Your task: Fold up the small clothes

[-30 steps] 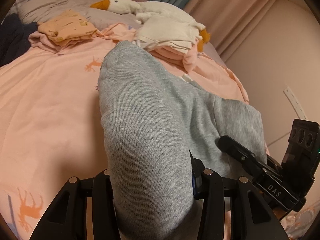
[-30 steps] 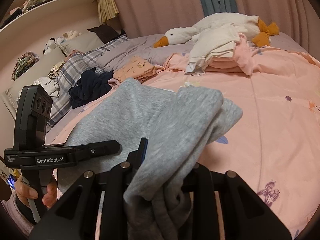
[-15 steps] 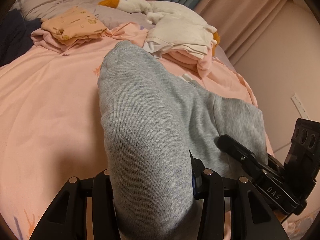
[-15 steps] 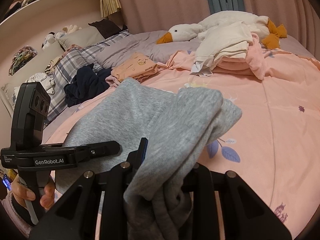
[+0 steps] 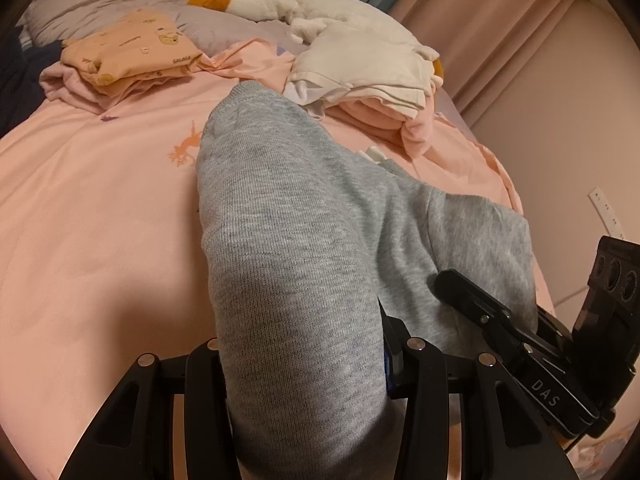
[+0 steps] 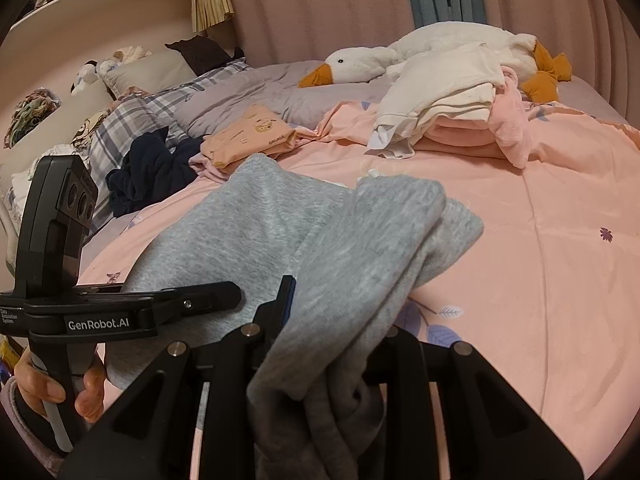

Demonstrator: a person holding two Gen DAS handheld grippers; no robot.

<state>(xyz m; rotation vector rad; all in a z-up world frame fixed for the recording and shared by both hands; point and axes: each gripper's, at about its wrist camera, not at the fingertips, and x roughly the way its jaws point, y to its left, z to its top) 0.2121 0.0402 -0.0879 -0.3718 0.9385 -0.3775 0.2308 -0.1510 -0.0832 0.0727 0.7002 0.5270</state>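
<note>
Both grippers are clamped on one grey sweatshirt-knit garment (image 5: 288, 240), most likely small jogging trousers, and hold it off the pink duvet (image 5: 100, 208). The left gripper (image 5: 304, 364) pinches a thick doubled fold between its fingers; the right gripper (image 6: 320, 344) has a bunched, twisted edge of the same cloth between its fingers, with loose fabric hanging below them. Gripped at two separate points, the garment spans from one tool to the other and drapes forward over both — a hold that seems meant to keep it spread, so it can be laid flat on the open stretch of duvet ahead.

In the right wrist view a hand (image 6: 52, 392) grips the handle of the left tool. Further up the bed lie garments that look already folded: an orange printed one (image 5: 132, 48) on a pink piece, and a cream stack (image 5: 360, 68) leaning against a plush goose (image 5: 280, 0). A dark navy heap (image 6: 152, 168) lies crumpled by the plaid pillow (image 6: 120, 128) — probably yet to be folded.
</note>
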